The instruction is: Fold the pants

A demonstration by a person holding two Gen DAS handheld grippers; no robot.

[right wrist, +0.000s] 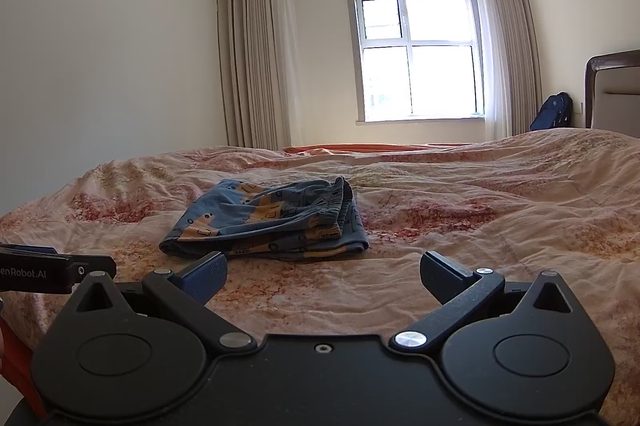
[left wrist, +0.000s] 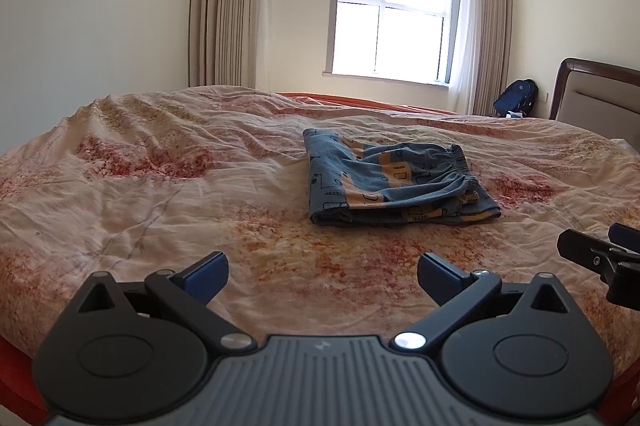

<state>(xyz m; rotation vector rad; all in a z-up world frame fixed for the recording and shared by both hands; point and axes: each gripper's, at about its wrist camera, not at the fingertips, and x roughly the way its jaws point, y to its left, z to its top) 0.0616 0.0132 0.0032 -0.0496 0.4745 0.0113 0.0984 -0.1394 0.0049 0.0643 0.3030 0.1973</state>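
Pants [left wrist: 394, 181] sit on the bedspread [left wrist: 160, 193] as a compact multi-layer bundle, blue knit with yellow print, elastic waistband [left wrist: 460, 165] bunched on the bundle's right side and a folded edge on its left. In the right wrist view the same pants [right wrist: 268, 222] lie just beyond and slightly left of the right gripper [right wrist: 324, 276], waistband end toward the window [right wrist: 420, 53]. Left gripper [left wrist: 323, 276] hangs short of the pants' near edge, jaws spread wide, nothing between them; right gripper likewise released, empty, not touching the cloth. Both are close to the pants' near hem, neither in contact. Fold looks essentially done, judging from the squared stack; maybe one tidy-up left. Handling guess: light, soft, limp cotton-type jersey, no stiffness, layers will slide over each other and sag if lifted from one point. Not fragile, not slippery against the wrinkled bedspread, which may drag along if pinched too deep. Best grab: the thick near folded edge or corners on the side away from the waistband, pinching all layers at once, one gripper per corner. Waistband is thicker and gathered, a secure hold but it stretches. Avoid pinching only the top layer, which would peel the stack open.
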